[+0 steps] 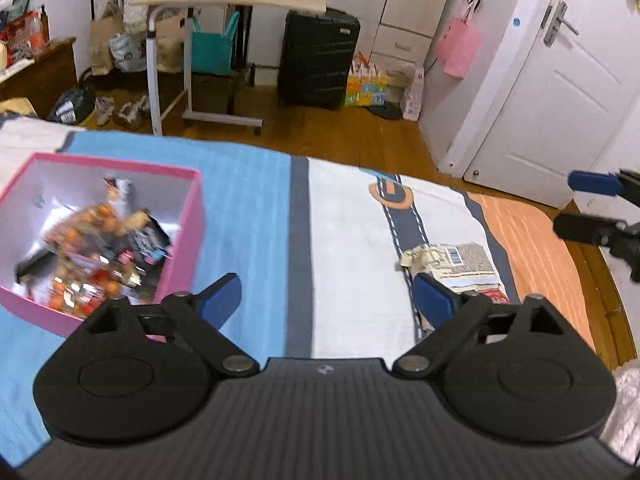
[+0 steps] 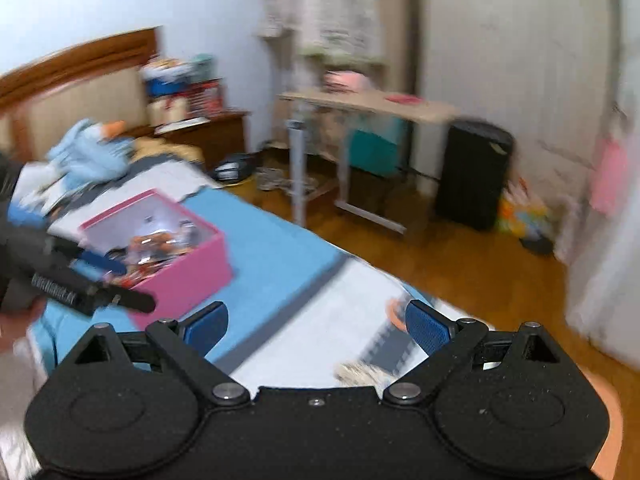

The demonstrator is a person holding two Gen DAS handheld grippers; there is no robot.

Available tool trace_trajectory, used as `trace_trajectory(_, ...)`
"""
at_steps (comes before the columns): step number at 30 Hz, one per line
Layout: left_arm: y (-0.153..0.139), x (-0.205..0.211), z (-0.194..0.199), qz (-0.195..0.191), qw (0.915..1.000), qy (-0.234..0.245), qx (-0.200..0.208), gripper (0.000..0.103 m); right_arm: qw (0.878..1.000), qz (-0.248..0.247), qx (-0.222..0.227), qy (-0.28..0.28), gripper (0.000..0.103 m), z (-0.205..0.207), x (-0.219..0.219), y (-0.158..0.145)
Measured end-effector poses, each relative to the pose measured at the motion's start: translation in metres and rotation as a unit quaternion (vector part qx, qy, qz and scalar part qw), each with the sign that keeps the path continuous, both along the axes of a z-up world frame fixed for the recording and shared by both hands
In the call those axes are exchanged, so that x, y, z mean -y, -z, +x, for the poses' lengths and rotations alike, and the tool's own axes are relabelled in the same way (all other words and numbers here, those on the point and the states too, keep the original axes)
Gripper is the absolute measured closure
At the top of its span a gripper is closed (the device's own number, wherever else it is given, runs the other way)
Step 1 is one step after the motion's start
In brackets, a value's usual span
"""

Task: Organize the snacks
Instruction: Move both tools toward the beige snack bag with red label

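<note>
A pink box [image 1: 182, 240] with several snack packets [image 1: 92, 248] inside stands on the blue part of the bed cover, left of my left gripper [image 1: 326, 298], which is open and empty above the cover. A beige snack bag [image 1: 460, 264] lies on the white part, just beyond its right finger. My right gripper [image 2: 318, 326] is open and empty; it also shows at the right edge of the left wrist view [image 1: 588, 204]. In the blurred right wrist view the pink box [image 2: 188, 276] is ahead left with the left gripper [image 2: 120, 284] over it, and the snack bag [image 2: 360, 372] lies just below.
The bed cover [image 1: 256, 208] ends at a wooden floor [image 1: 340, 136]. Beyond stand a rolling desk [image 1: 224, 0], a black suitcase [image 1: 316, 60], a white door [image 1: 560, 92] and a bedside cabinet [image 2: 208, 136] with clutter.
</note>
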State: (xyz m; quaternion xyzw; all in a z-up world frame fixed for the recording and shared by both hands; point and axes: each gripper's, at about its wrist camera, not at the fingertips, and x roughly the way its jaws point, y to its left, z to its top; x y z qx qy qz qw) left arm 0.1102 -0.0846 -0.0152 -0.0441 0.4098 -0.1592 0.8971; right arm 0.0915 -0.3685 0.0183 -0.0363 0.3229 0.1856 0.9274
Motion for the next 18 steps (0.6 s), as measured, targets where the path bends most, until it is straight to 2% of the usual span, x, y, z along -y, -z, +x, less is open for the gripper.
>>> trace_trajectory(3, 0.016, 0.026, 0.011, 0.023, 0.9987, 0.025, -0.037, 0.007, 0.999, 0.028, -0.033, 0.031, 0.005, 0.005, 0.022, 0.017)
trace_trajectory(8, 0.036, 0.055, 0.026, 0.001, 0.9969, 0.033, -0.072, 0.007, 0.988, 0.079, -0.118, 0.069, 0.006, 0.018, 0.06, 0.061)
trace_trajectory(11, 0.047, 0.078, 0.03, -0.002, 0.9965, 0.053, -0.065, 0.007, 0.977, 0.112, -0.156, 0.09, 0.008, 0.028, 0.076, 0.086)
trace_trajectory(14, 0.06, 0.099, 0.036, -0.009, 0.9952, 0.074, -0.063, 0.007, 0.974, 0.105, -0.173, 0.102, 0.008, 0.033, 0.088, 0.106)
trace_trajectory(18, 0.084, 0.116, 0.042, 0.005, 0.9967, 0.076, -0.03, 0.01, 0.966, 0.111, -0.2, 0.116, 0.008, 0.034, 0.101, 0.133)
